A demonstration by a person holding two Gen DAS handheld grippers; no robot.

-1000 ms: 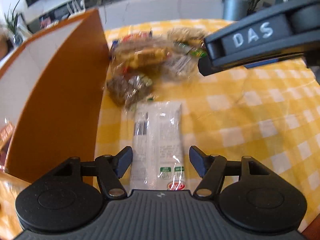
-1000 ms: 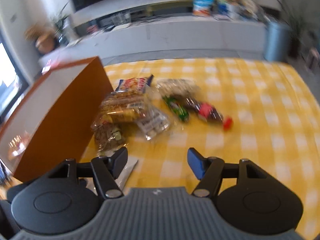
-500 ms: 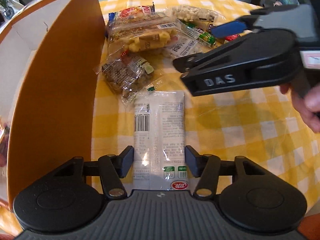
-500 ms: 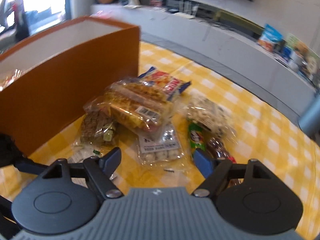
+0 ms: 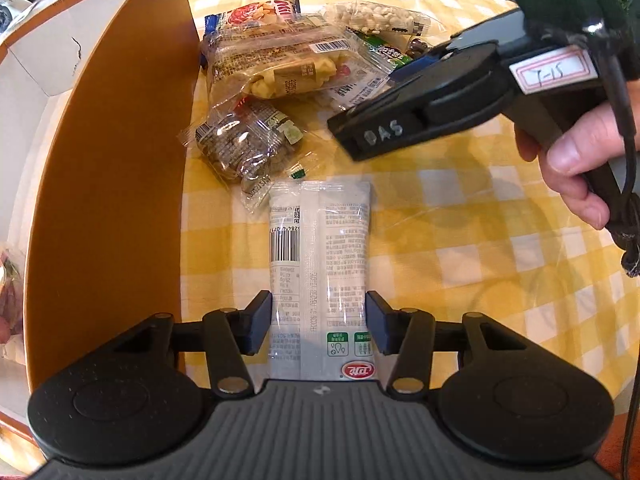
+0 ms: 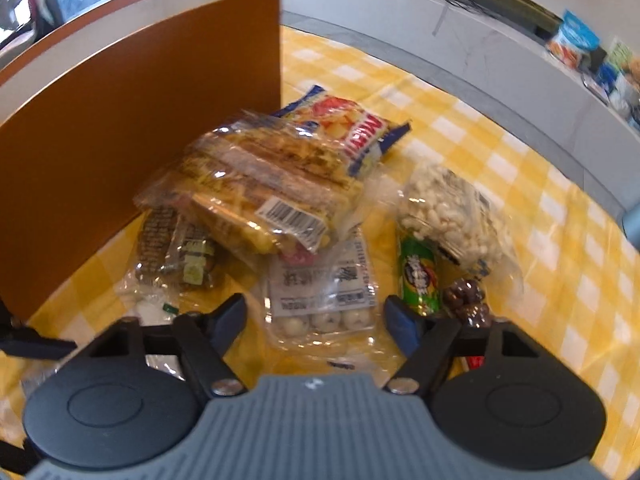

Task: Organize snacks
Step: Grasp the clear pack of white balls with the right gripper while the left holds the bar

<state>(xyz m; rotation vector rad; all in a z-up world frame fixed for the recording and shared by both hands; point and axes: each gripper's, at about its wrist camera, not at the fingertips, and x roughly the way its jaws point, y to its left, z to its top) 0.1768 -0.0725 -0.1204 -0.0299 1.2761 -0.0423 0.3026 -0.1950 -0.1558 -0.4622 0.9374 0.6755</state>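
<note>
A long white snack packet (image 5: 320, 248) lies flat on the yellow checked cloth beside the orange box (image 5: 108, 184). My left gripper (image 5: 319, 326) straddles its near end; the jaws are closing and both pads touch the packet's long edges. In the right wrist view, my right gripper (image 6: 314, 316) hovers low over the snack pile. A clear packet of white balls (image 6: 320, 292) lies between its closing jaws, and the pads stand clear of it. A person's hand (image 5: 572, 160) holds that tool at the upper right.
The pile by the box wall (image 6: 120, 120) holds a yellow snack bag (image 6: 264, 184), a brown bar packet (image 5: 240, 148), a green tube (image 6: 418, 276), a puffed-grain bag (image 6: 444, 212) and chocolate balls (image 6: 466, 300). Bare cloth (image 5: 460, 240) spreads to the right.
The left jaws narrowed from well clear of the white packet to its edges. The right gripper rolled and dropped over the pile, coming in above the packet of white balls.
</note>
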